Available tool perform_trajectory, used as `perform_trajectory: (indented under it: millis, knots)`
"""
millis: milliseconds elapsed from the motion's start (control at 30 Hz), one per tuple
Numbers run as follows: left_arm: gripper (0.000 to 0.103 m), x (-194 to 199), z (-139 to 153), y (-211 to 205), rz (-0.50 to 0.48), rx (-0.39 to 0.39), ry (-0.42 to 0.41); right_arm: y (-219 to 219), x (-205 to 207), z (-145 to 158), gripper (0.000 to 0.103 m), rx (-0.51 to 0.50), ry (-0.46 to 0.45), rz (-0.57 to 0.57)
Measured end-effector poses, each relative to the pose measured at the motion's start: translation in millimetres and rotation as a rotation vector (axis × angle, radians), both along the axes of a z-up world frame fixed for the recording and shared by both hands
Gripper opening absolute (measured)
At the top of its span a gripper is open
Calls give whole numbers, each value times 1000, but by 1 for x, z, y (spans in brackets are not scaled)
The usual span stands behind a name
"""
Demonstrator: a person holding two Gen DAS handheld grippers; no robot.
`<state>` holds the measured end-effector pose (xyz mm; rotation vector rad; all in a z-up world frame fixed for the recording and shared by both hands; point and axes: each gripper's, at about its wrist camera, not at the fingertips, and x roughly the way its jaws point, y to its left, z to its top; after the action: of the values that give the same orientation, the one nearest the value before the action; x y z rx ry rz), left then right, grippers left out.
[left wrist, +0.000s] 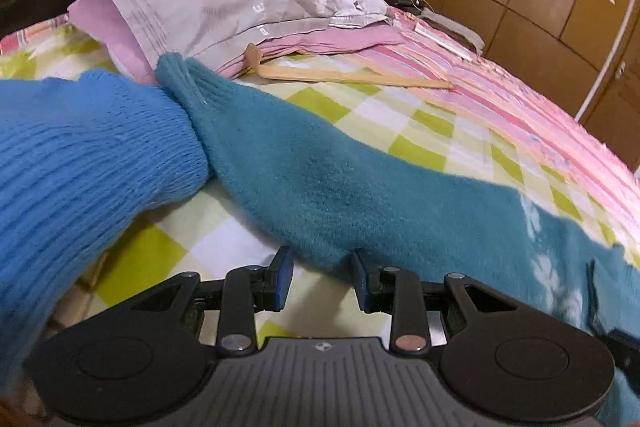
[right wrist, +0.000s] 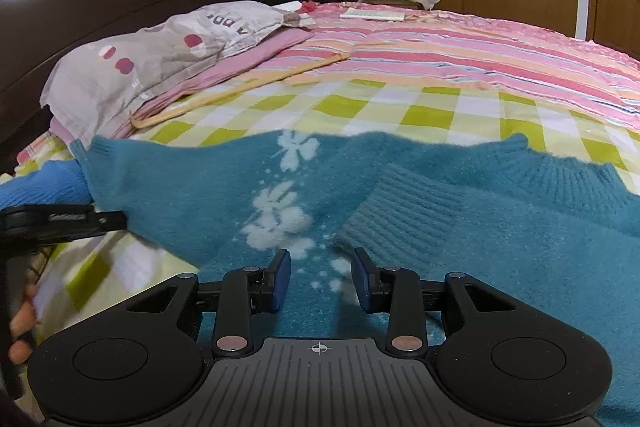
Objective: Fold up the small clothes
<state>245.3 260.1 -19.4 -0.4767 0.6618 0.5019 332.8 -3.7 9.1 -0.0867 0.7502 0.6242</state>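
1. Left gripper (left wrist: 322,277): jaws apart, nothing between them; pads poised at the sweater's near hem, not pressing it.
2. Right gripper (right wrist: 320,277): jaws apart, empty, hovering over the sweater's white flower pattern.
3. Sweater (right wrist: 400,207): teal, fuzzy knit with ribbed cuffs and collar; spread across the bed's near edge, one sleeve (right wrist: 400,211) folded over the body, the other (left wrist: 248,119) trailing toward the pillow.
4. Blue knit (left wrist: 80,155): coarser ribbing, touching that trailing sleeve; whether garment or the person's sleeve, cannot tell.
5. Risk: the pile is soft and loose, so a shallow pinch may slip or take one layer only, dragging the folded sleeve askew.
6. Bed (right wrist: 420,107): smooth checked sheet, striped quilt beyond.
7. Pillow (right wrist: 152,55): grey, spotted, by the headboard; thin wooden stick (left wrist: 352,77) beside it.
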Motion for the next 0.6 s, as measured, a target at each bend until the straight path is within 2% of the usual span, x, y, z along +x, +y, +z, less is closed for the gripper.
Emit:
perform_trajectory:
  millis: [200,367,467,600]
  knots:
    - [37,6,-5,11,54,-53,-64,0,-4,2,34,29,1,5]
    - [37,-7,-3,10,98,-57,-109,-4,-6,4,34,52,4,11]
    - [37,-7,-7,26,164,-151,-149,-7,-7,4,34,65,8,8]
    - [39,7,-8,35,201,-181,-155,-9,-7,2,34,75,17,2]
